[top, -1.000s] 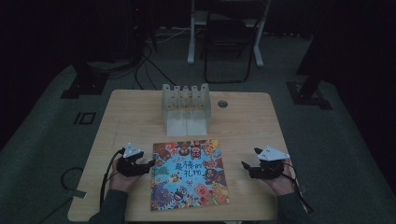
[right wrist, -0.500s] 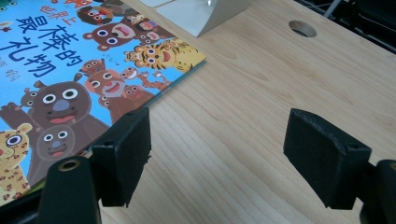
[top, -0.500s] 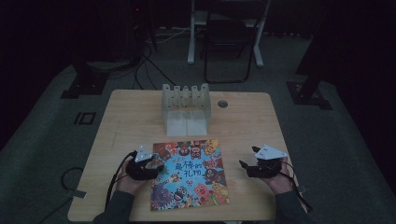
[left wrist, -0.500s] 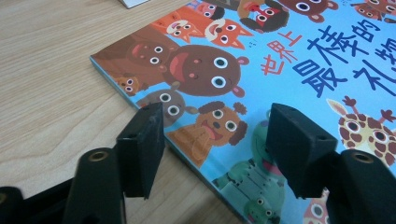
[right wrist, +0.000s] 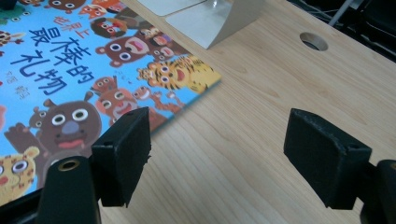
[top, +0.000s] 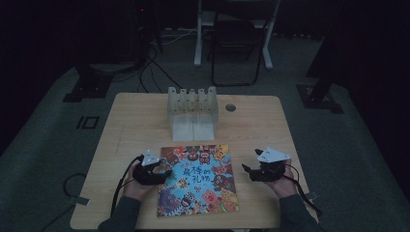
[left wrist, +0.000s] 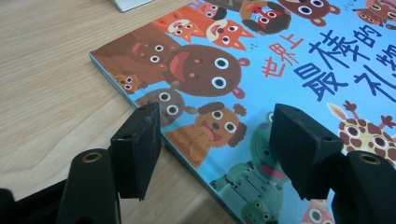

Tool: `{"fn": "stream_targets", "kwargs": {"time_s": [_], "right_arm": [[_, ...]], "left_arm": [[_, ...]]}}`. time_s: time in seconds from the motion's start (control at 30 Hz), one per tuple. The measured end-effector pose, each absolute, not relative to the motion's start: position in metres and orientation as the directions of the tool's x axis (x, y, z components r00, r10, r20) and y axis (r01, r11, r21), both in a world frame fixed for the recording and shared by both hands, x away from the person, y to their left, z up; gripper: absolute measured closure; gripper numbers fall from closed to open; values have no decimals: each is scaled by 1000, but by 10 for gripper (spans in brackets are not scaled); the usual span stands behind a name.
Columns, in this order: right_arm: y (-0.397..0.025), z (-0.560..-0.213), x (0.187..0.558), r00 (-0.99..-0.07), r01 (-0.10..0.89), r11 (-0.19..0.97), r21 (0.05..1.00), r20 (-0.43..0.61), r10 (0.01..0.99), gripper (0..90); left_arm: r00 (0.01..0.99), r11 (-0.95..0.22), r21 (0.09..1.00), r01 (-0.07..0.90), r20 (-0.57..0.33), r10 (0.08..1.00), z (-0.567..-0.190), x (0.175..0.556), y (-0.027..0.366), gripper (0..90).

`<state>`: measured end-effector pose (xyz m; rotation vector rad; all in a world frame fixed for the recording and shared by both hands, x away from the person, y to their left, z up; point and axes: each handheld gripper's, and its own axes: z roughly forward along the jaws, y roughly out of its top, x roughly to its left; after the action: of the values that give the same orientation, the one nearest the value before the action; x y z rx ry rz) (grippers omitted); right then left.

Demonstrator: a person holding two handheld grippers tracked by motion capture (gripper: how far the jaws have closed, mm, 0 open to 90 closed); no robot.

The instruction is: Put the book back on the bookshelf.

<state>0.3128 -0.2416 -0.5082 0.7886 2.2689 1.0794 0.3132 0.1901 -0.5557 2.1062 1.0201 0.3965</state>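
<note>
Left gripper (left wrist: 212, 135): jaws wide, straddling the picture book's (left wrist: 280, 84) left edge.
Right gripper (right wrist: 217, 149): jaws wide; bare table (right wrist: 261, 102) between them.

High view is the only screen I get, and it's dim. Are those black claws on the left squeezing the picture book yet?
Observer: No. In the left gripper view the left gripper is open. Its jaws stand astride the edge of the book, one over the cover and one on the side of the table.
Operator: And the claw on the other side?
Observer: In the right gripper view the right gripper is open too, with bare wood showing between its jaws. The corner of the book with the tiger on it lies just ahead of it.
</note>
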Motion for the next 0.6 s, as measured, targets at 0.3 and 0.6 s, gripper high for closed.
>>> {"fn": "stream_targets", "kwargs": {"time_s": [0.3, 0.6], "right_arm": [[-238, -512, 319, -710, 294, 511, 808, -173, 683, 225], [-233, -518, 329, -726, 300, 514, 804, -156, 669, 211]], "left_arm": [[653, -416, 741, 527, -40, 756, -556, 323, 176, 339], [670, -425, 743, 516, -41, 742, -556, 335, 158, 339]]}}
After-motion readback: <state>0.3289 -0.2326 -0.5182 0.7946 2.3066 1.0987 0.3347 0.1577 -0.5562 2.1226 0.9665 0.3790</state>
